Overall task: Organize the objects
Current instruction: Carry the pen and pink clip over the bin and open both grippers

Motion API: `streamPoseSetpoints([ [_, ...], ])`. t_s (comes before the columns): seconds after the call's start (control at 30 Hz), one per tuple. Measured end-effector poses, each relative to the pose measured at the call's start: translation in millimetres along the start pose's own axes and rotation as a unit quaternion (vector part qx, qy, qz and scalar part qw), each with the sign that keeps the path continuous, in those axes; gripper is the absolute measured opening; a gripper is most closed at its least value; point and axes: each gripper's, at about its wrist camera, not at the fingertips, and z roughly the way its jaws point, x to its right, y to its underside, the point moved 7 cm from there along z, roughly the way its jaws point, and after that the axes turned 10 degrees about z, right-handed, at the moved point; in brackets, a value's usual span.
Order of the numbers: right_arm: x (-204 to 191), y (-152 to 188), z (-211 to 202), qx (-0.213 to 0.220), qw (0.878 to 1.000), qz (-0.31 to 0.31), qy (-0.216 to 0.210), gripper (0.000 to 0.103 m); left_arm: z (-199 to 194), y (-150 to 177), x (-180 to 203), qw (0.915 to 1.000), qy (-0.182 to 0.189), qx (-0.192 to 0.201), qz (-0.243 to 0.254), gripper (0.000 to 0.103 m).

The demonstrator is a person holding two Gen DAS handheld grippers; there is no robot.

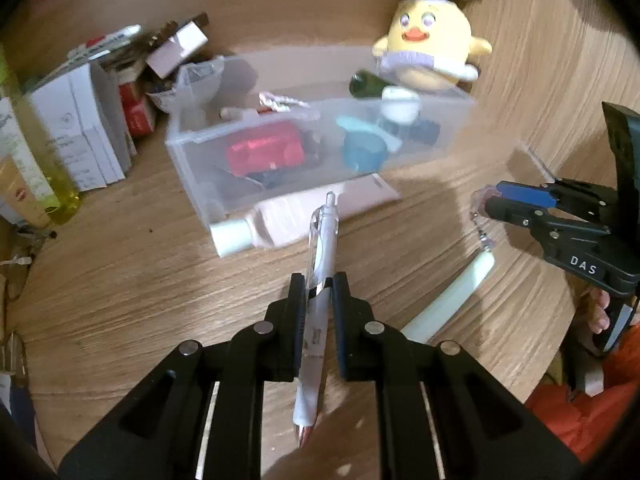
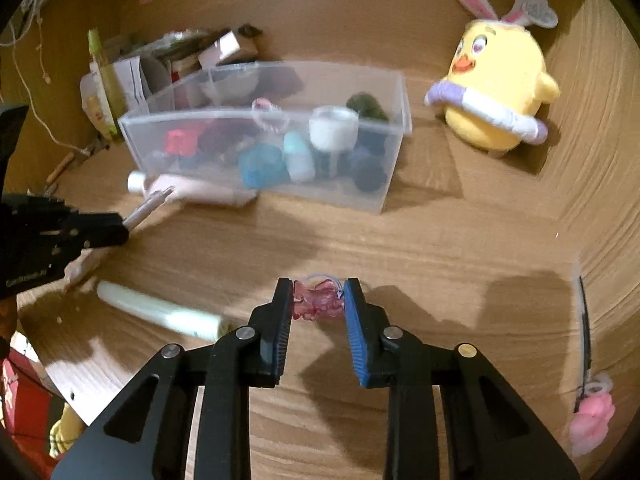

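Note:
My left gripper (image 1: 318,284) is shut on a white pen (image 1: 324,236), which is held mid-barrel just above the wooden table, its clip end pointing at the clear plastic bin (image 1: 188,168). In the right wrist view the left gripper (image 2: 120,230) comes in from the left with the pen (image 2: 148,204) sticking out. My right gripper (image 2: 318,300) is shut on a small pink translucent charm (image 2: 318,302), low over the table. From the left wrist view, the right gripper (image 1: 486,202) shows a short chain hanging below it. The bin (image 2: 384,184) holds several small items.
A pink tube with a white cap (image 1: 288,216) lies against the bin's front. A pale green tube (image 2: 160,312) lies on the table between the grippers. A yellow chick plush (image 2: 496,92) stands at the back right, boxes (image 1: 80,120) and a bottle (image 1: 36,152) at left, a pink trinket (image 2: 592,416) far right.

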Motion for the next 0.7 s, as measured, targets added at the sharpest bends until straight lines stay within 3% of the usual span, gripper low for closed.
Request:
streamPoseSetpoints([
  [0.7,-37.5,-80.5,-47.4,0.106,0.992,-0.005,-0.06,0.024,-61.2,-53.6,-21.9,0.9908,0.001,0.122,-0.058,0.012],
])
